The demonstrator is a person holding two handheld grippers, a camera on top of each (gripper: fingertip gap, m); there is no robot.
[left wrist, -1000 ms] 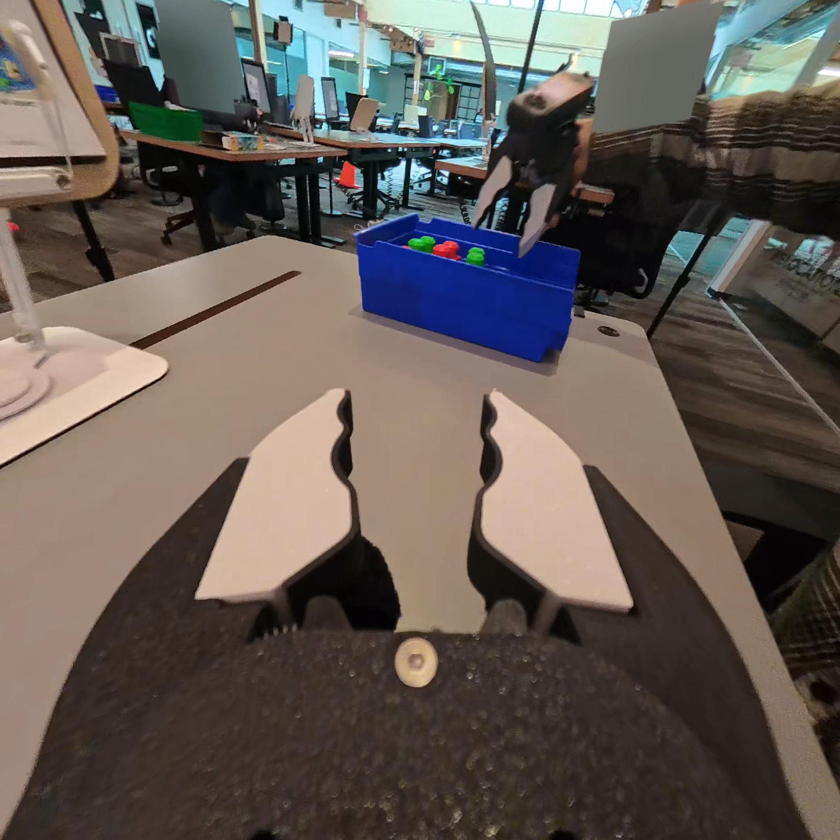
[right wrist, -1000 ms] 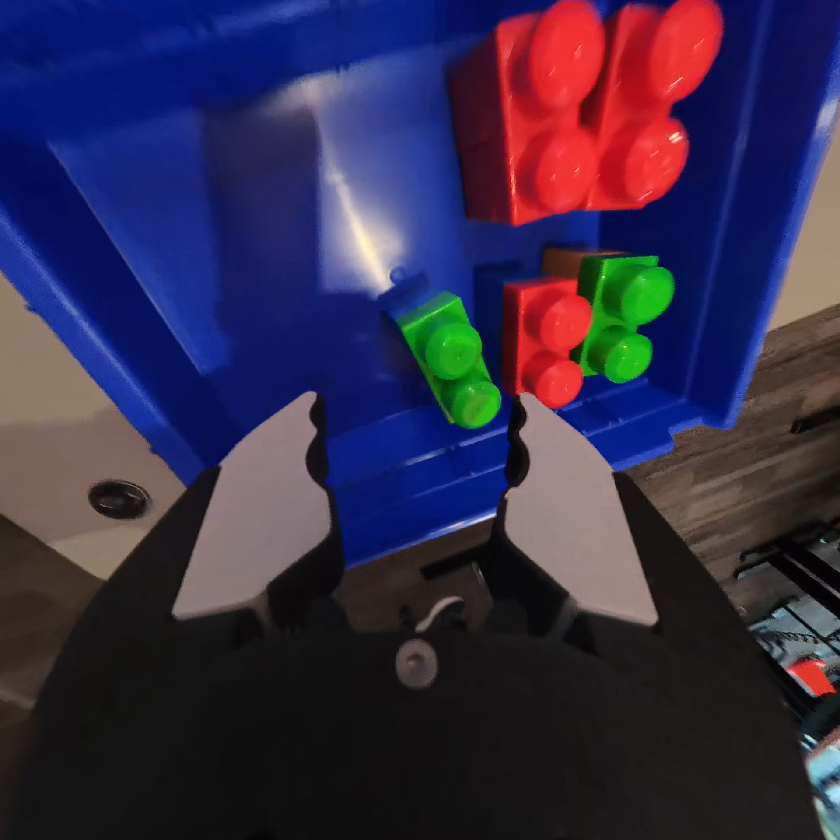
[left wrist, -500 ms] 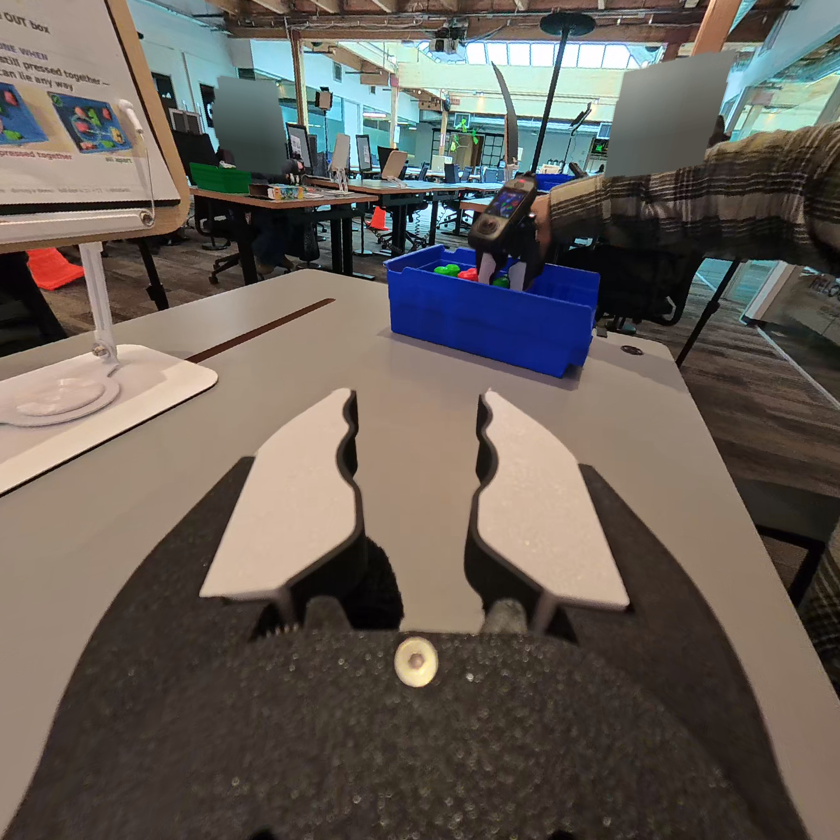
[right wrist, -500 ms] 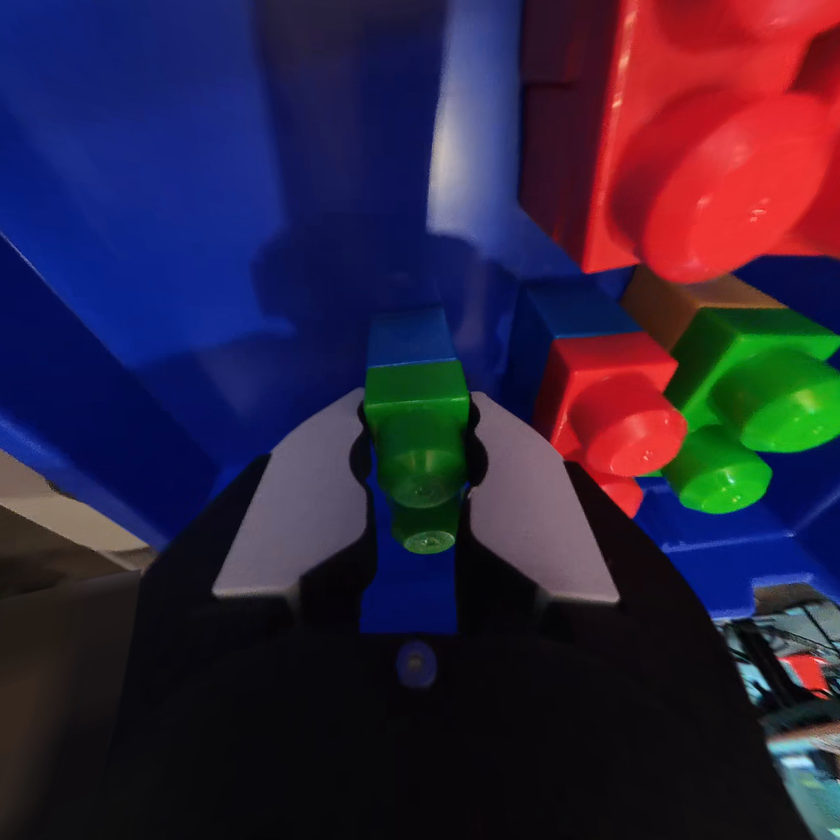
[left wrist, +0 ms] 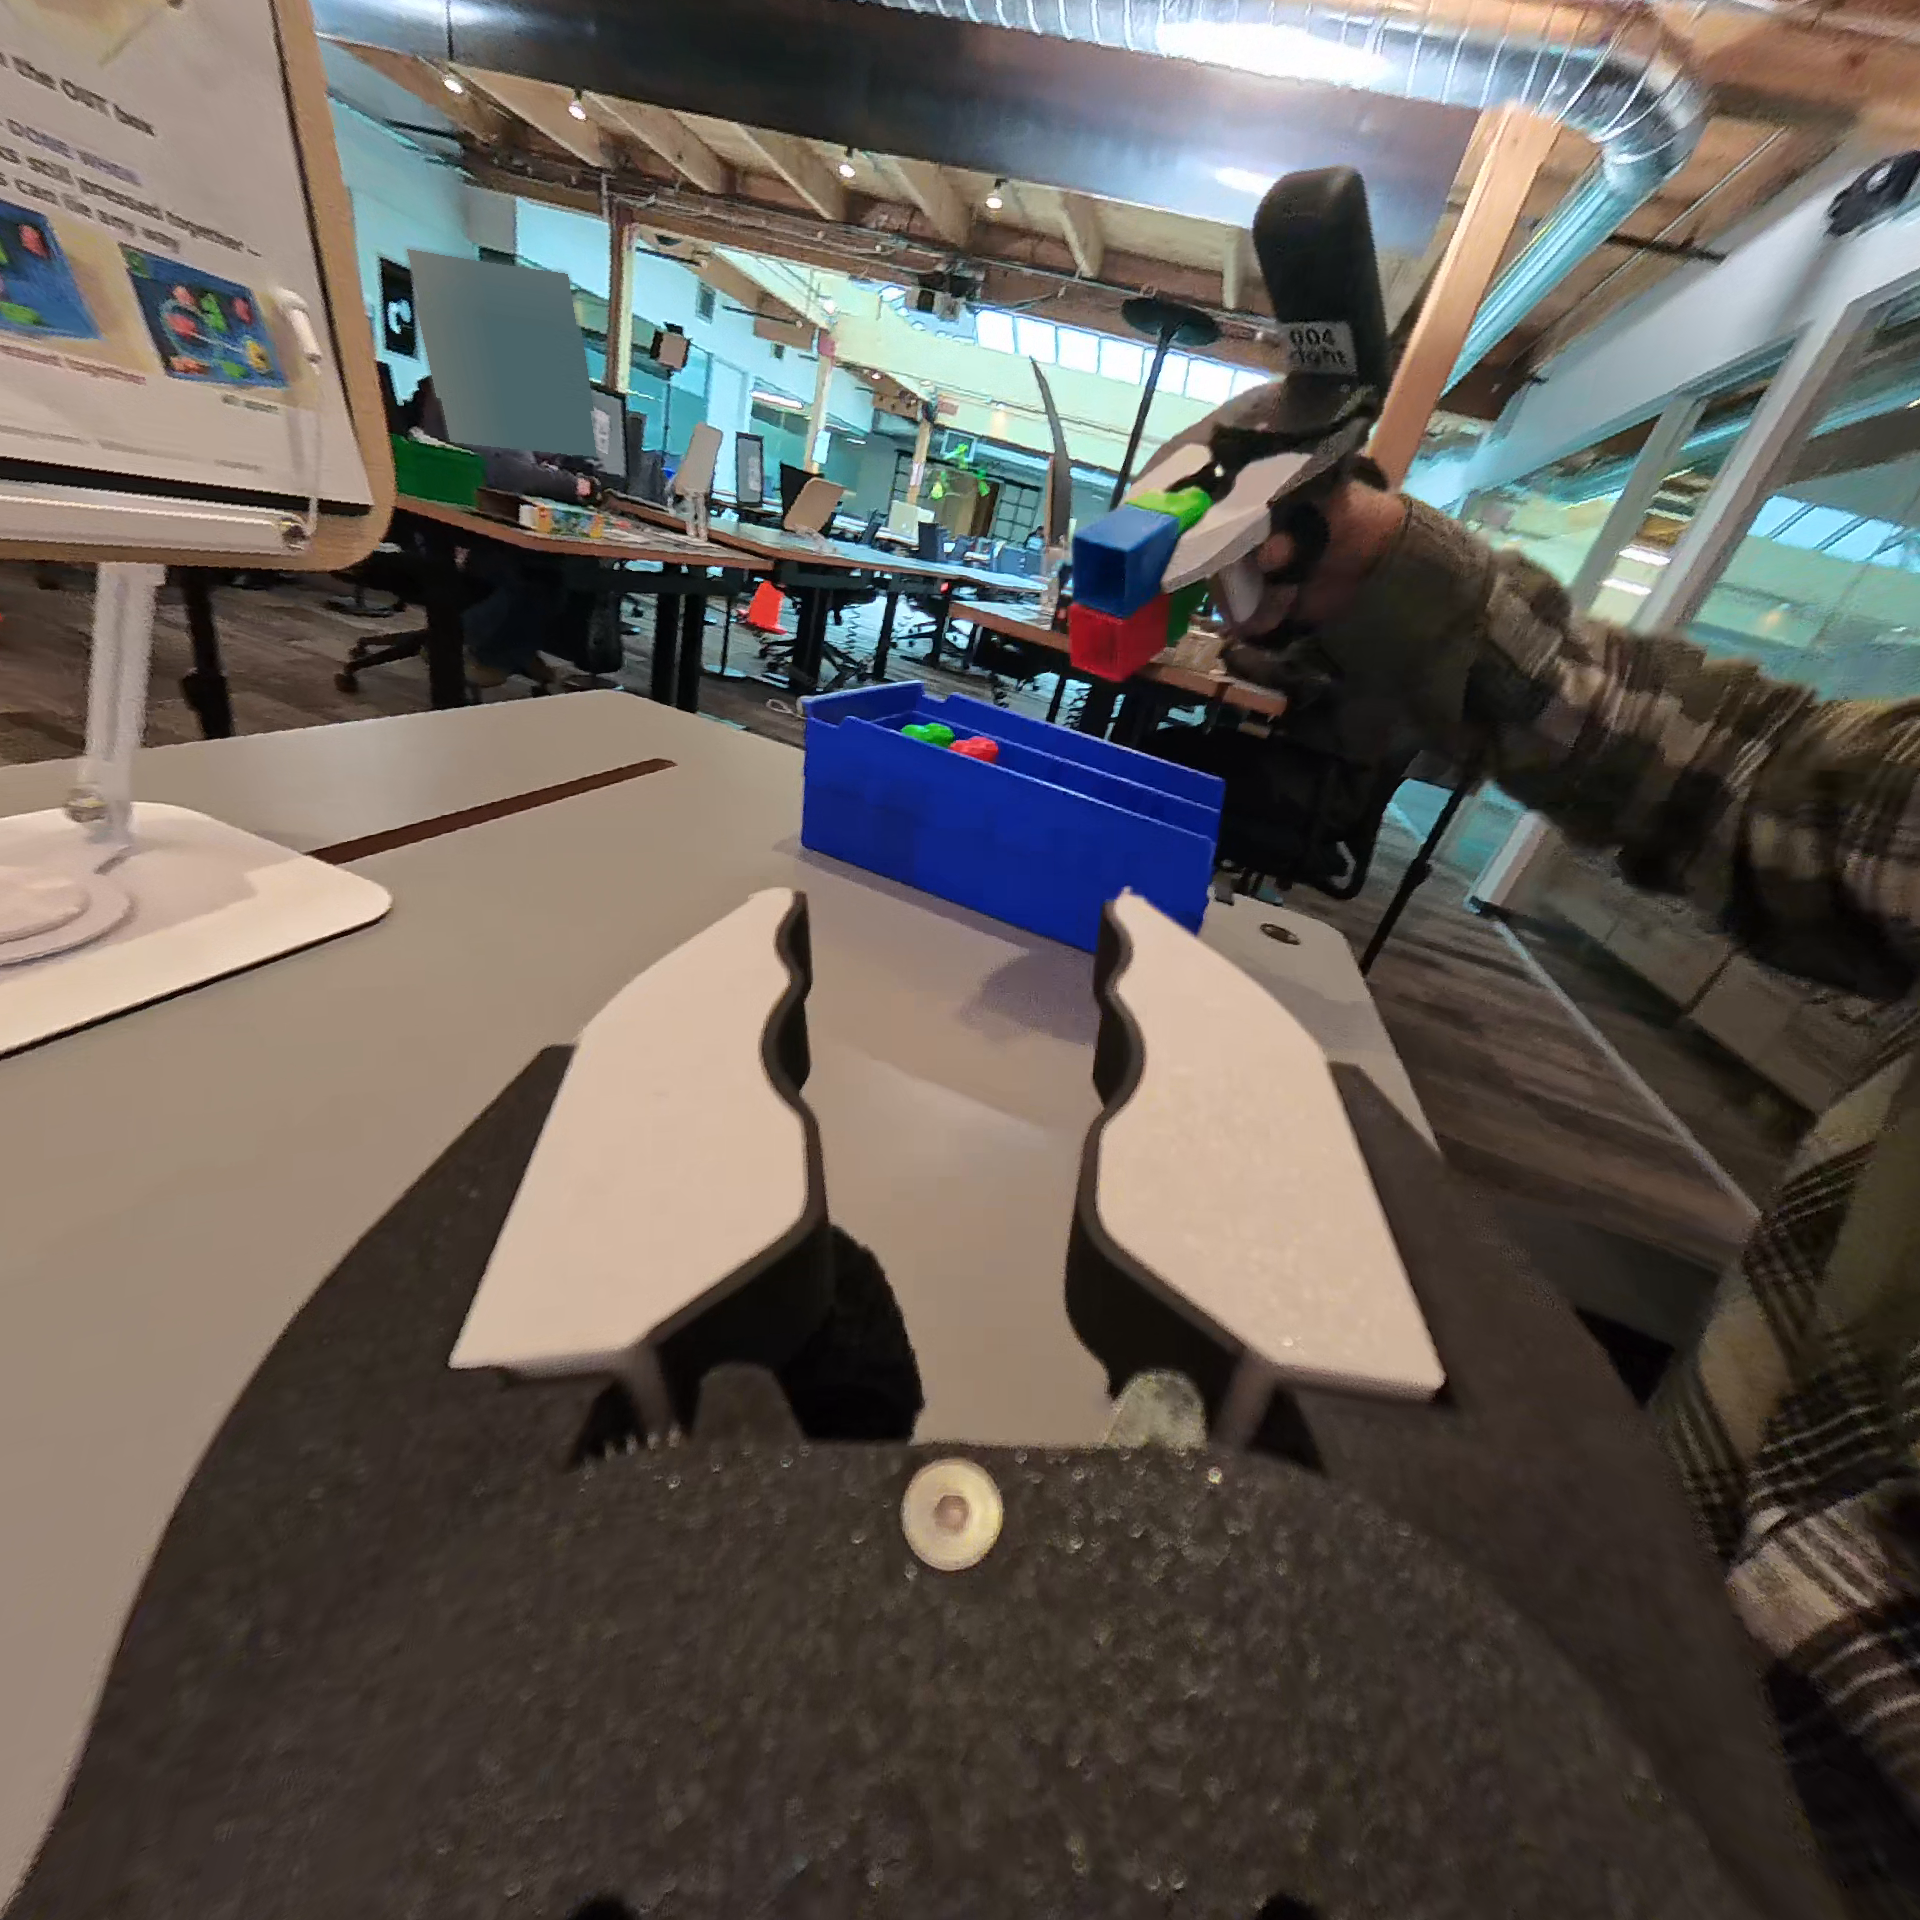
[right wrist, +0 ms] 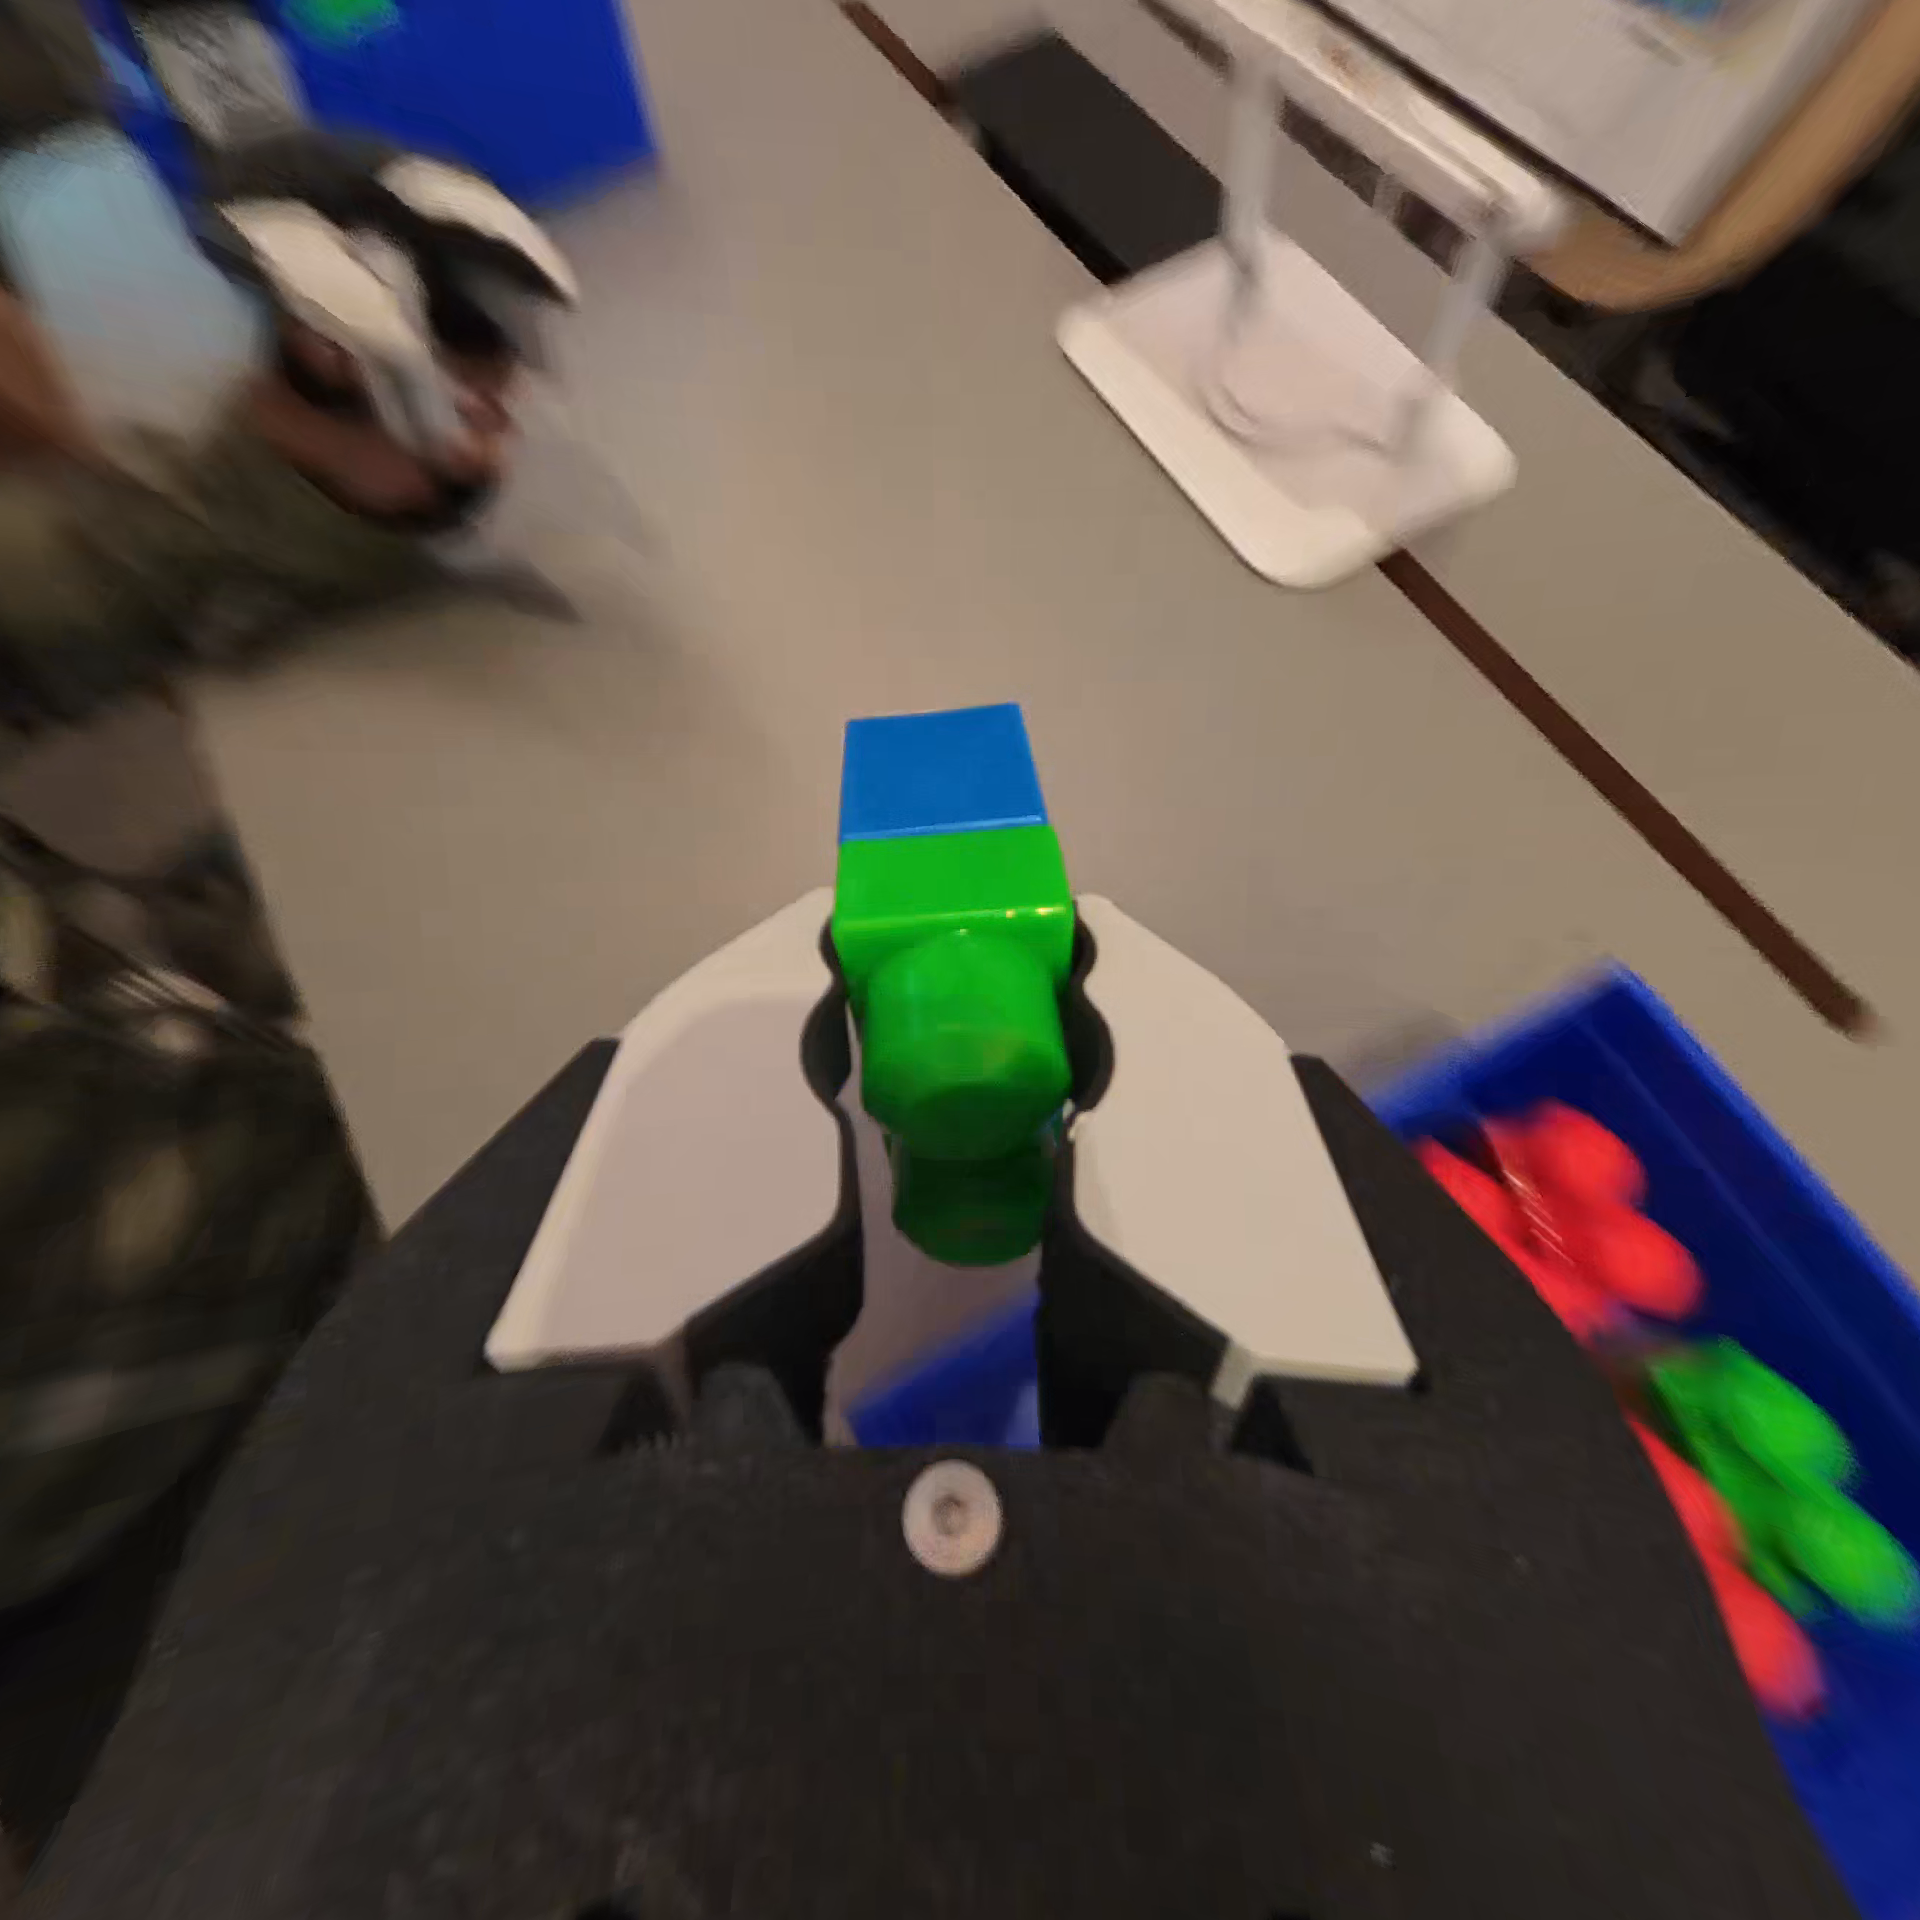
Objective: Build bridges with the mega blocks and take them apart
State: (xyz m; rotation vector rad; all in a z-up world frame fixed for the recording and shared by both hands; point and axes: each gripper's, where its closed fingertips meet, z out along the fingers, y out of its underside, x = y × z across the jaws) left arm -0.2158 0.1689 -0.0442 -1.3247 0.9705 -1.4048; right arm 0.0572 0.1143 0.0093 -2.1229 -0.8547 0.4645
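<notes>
1. Above the grey tabletop [left wrist: 436, 997], the right gripper [right wrist: 951, 997] is clamped on a small bridge of mega blocks [left wrist: 1132, 566], its pale fingers [right wrist: 727, 1122] pressing the sides of the green top block [right wrist: 951, 914].
2. In the left wrist view this assembly hangs in the air above the blue bin [left wrist: 997, 842]: a green span over a blue block and a red block, both with hollow square undersides.
3. The left gripper [left wrist: 945, 997] stands apart, nothing between its fingers, low over the tabletop and near the bin.
4. Inside the bin lie further red and green studded blocks [left wrist: 951, 740]; glossy moulded plastic.
5. A white-based document stand [left wrist: 156, 904] sits on the tabletop, well apart from the bin.
</notes>
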